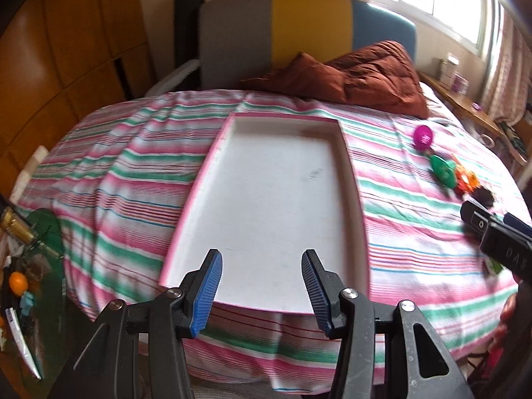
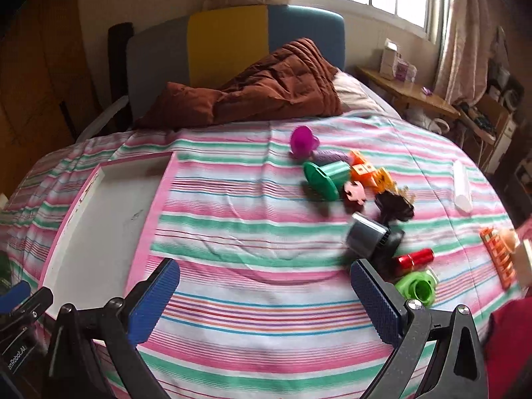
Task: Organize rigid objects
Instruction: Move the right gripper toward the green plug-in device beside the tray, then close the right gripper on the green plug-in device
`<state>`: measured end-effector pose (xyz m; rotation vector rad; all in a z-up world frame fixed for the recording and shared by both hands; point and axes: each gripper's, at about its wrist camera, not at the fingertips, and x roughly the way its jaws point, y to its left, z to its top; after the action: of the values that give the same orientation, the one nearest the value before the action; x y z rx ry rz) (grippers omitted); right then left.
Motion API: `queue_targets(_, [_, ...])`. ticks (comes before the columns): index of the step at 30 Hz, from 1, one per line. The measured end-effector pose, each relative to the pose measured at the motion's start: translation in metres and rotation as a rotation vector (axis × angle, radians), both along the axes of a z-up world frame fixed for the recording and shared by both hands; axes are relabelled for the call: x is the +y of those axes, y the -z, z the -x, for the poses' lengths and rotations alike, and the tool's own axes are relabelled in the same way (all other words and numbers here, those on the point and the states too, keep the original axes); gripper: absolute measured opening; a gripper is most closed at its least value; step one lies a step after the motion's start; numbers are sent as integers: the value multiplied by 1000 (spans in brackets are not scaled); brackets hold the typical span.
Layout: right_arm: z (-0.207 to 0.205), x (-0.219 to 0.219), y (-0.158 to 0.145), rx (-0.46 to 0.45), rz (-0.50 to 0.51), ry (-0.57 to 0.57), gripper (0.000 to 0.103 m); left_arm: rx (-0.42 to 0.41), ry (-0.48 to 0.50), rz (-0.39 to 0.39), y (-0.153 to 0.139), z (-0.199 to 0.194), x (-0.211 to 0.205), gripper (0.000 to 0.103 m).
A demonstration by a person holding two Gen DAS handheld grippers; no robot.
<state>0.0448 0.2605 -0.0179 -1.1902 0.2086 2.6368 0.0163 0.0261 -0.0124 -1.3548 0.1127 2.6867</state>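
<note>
Tray: shallow rectangular white tray with pink rim (image 1: 352, 179) lying flat on the bed with the pink, green and white striped sheet (image 1: 113, 166); nothing inside it; taken as landmark below.
Left tongs (image 1: 262, 294): hovering over the near end of the tray, blue ribbed pads spread apart, released, gripping nothing.
Right tongs (image 2: 266, 299): right of the tray, above bare striped sheet, pads wide apart, released, holding nothing; body also visible at the right edge of the left wrist view.
Magenta piece: round magenta plastic cup-shaped toy (image 2: 301, 141), right of the tray's far end, on its side.
Green piece: teal-green plastic cylinder with wide flange (image 2: 324, 178), right of the tray, just nearer than the magenta toy, lying on its side.
Orange pieces: cluster of orange plastic blocks (image 2: 369, 173), touching the green cylinder on the side away from the tray.
Pink piece: flat pink puzzle-shaped plastic part (image 2: 354, 194), right of the tray, against the green flange.
Dark pieces: black knobbly plastic part (image 2: 395, 204) and grey boxy plastic part (image 2: 365, 236), further right of the tray.
Red piece: shiny red cylinder (image 2: 414, 259), far right of the tray.
Lime piece: lime-green plastic ring-shaped fitting (image 2: 419, 286), far right of the tray, just beside the right tongs' right pad.
Quilt: rumpled brown quilt (image 2: 266, 89) beyond the tray at the headboard.
</note>
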Motion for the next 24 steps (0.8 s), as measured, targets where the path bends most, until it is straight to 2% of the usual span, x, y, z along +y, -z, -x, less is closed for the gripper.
queue_targets(3, [-8, 24, 6, -33, 42, 28, 103, -6, 47, -29, 1, -3, 7, 50])
queue_targets(6, [-18, 50, 11, -57, 39, 78, 103, 4, 90, -58, -1, -7, 14, 50])
queue_targets(11, [-36, 92, 18, -100, 8, 147, 103, 7, 126, -55, -1, -12, 22, 50])
queue_targets(14, [-47, 119, 26, -128, 44, 207, 102, 2, 136, -50, 1, -13, 26, 50])
queue_targets(17, [-55, 141, 38, -154, 89, 274, 91, -5, 144, -54, 1, -14, 28, 50])
queue_targets(19, [-55, 149, 46, -183, 104, 274, 82, -6, 150, -60, 1, -16, 29, 50])
queue_targets(24, [-48, 159, 61, -205, 169, 221, 78, 2, 174, -58, -1, -20, 36, 50])
